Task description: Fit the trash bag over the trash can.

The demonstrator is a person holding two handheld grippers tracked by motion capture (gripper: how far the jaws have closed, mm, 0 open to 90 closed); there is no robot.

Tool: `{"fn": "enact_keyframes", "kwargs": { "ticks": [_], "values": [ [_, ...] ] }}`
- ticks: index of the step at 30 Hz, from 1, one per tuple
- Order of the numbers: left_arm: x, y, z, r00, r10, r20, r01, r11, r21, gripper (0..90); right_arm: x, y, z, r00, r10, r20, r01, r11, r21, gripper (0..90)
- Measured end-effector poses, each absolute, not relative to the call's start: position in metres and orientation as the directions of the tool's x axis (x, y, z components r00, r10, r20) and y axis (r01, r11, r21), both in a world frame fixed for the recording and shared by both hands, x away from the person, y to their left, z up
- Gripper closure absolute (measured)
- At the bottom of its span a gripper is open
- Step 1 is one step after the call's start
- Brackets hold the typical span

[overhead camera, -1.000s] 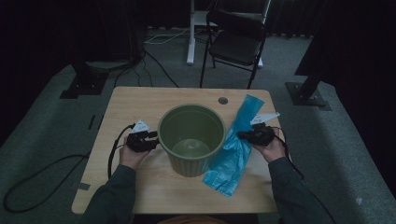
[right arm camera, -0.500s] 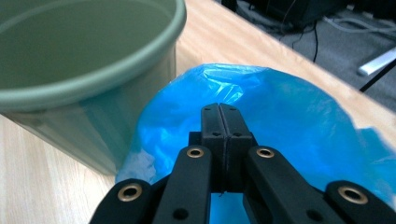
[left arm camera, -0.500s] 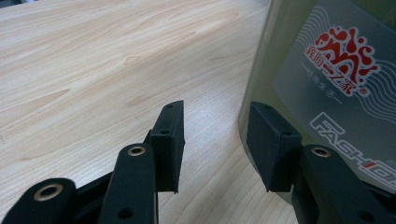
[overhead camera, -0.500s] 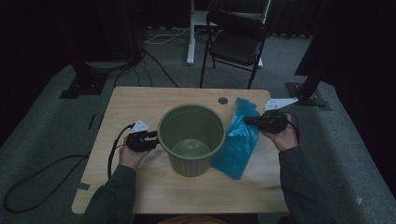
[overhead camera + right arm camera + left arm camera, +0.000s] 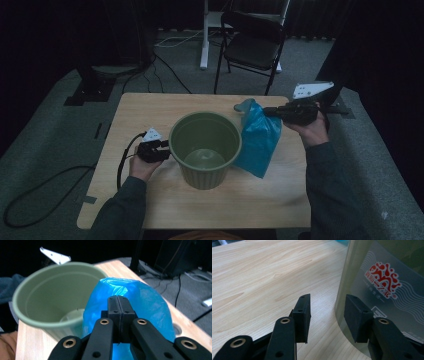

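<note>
Pinched shut on the blue plastic bag (image 5: 130,305), our right gripper (image 5: 270,111) holds it in the air just beside the green bin (image 5: 205,150), the bag's lower end near the wooden table (image 5: 150,107). Our left gripper (image 5: 327,315) stands partly open against the bin's wall, one jaw on it, clamping nothing. We judge the thin film could slip from so small a pinch, or the unclamped bin could slide when nudged. Our left gripper view shows a red logo (image 5: 384,277) on the bin.
</note>
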State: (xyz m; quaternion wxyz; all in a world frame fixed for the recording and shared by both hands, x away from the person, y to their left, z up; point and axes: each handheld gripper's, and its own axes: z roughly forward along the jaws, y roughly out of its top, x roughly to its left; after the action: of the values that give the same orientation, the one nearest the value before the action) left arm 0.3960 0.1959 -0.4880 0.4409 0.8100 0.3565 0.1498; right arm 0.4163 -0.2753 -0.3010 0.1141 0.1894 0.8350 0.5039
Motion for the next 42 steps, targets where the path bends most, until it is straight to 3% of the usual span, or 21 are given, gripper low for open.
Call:
{"fn": "enact_keyframes", "kwargs": {
  "ticks": [12,29,42],
  "values": [
    [0.395,0.191,-0.487,0.707,0.705,-0.062,0.434,-0.363,0.825,57.4,0.428,-0.243,-0.250,-0.952,0.304,0.018,0.134,0.363,0.922,90.0],
    [0.395,0.185,-0.485,0.705,0.708,-0.043,0.423,-0.371,0.827,57.4,0.418,-0.198,-0.194,-0.969,0.245,-0.035,0.049,0.329,0.943,90.0],
    [0.393,0.191,-0.479,0.695,0.718,-0.043,0.414,-0.350,0.840,57.1,0.427,-0.184,-0.206,-0.955,0.295,0.001,0.108,0.346,0.932,90.0]
  ]
}}
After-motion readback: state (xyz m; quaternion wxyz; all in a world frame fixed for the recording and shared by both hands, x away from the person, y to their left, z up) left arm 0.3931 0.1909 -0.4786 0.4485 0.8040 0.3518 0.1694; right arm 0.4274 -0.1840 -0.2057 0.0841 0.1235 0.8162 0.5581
